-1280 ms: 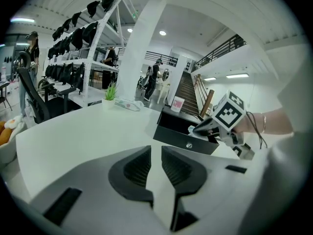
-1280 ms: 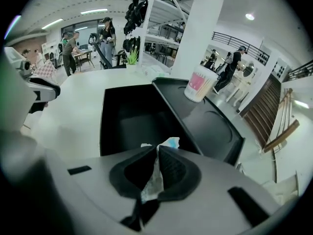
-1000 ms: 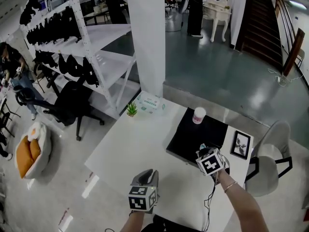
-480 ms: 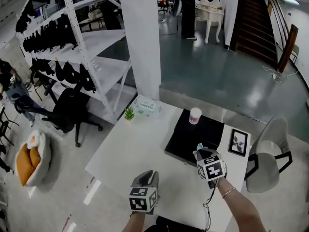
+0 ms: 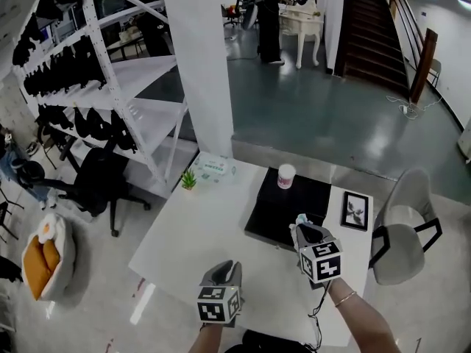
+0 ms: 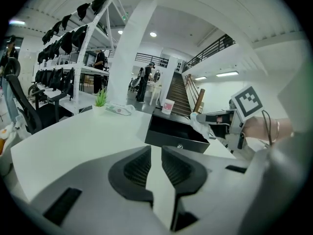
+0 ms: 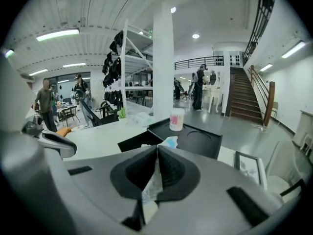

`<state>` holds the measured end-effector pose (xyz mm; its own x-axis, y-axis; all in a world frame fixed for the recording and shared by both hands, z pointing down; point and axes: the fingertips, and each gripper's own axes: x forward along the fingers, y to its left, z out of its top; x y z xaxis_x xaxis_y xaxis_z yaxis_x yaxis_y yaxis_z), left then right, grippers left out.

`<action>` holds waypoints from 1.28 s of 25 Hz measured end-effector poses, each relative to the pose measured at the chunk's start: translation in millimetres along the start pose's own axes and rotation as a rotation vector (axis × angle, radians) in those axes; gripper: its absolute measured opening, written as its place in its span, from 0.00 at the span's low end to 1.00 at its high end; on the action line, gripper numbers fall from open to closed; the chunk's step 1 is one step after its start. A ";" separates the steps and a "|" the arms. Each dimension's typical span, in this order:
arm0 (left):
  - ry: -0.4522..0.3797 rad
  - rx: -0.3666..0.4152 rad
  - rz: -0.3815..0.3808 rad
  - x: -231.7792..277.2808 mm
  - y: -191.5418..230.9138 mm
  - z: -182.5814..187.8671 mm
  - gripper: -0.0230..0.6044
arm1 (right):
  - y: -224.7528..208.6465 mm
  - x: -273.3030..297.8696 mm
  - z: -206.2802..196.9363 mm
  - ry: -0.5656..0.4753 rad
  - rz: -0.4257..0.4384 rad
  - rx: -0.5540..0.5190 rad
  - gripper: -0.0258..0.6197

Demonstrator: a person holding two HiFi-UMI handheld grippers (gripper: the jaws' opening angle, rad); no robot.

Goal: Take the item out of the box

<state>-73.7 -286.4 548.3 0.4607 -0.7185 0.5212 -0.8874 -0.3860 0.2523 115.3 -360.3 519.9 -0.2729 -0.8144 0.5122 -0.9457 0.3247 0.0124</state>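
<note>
A black open box (image 5: 274,210) lies on the white table (image 5: 199,230), seen also in the left gripper view as a black box (image 6: 172,130). My right gripper (image 5: 301,225) hovers over the box's near right corner, shut on a thin white and pale-blue packet (image 5: 299,218). The packet (image 7: 170,142) sticks out beyond the right gripper (image 7: 157,149), pinched between its pads. From the left gripper view the packet (image 6: 197,123) hangs from the right gripper (image 6: 211,118). My left gripper (image 5: 225,269) rests low near the table's front edge, its jaws a narrow gap apart with nothing between them.
A pink-and-white cup (image 5: 286,176) stands on the box's far black surface. A framed picture (image 5: 356,210) lies right of the box. A small plant (image 5: 189,179) and a tissue pack (image 5: 213,168) sit at the table's far corner. A grey chair (image 5: 401,230) is on the right.
The head view has tilted up, so the table sits lower in frame. My right gripper stays over the box's near right corner, shut on the packet. The left gripper has not moved.
</note>
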 end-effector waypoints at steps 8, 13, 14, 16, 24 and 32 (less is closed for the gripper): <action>-0.009 0.021 -0.018 -6.6 -4.3 3.5 0.14 | 9.5 -33.5 14.0 -0.105 -0.015 0.067 0.04; -0.017 0.032 -0.029 -9.6 -4.8 4.2 0.14 | 18.2 -52.8 15.4 -0.148 -0.011 0.120 0.04; -0.019 0.036 -0.032 -10.2 -5.3 4.6 0.14 | 19.6 -56.5 15.5 -0.154 -0.011 0.130 0.04; -0.021 0.043 -0.036 -11.8 -6.9 5.0 0.14 | 22.6 -64.1 14.5 -0.162 -0.008 0.148 0.04; -0.028 0.064 -0.047 -19.7 -12.9 4.6 0.14 | 34.7 -93.4 5.7 -0.188 -0.007 0.207 0.04; -0.038 0.070 -0.049 -27.4 -13.8 1.9 0.14 | 46.3 -109.4 -10.5 -0.185 -0.008 0.245 0.04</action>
<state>-74.0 -262.5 529.1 0.5048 -0.7187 0.4781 -0.8609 -0.4597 0.2179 103.2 -251.2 473.5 -0.2711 -0.8976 0.3477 -0.9564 0.2104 -0.2026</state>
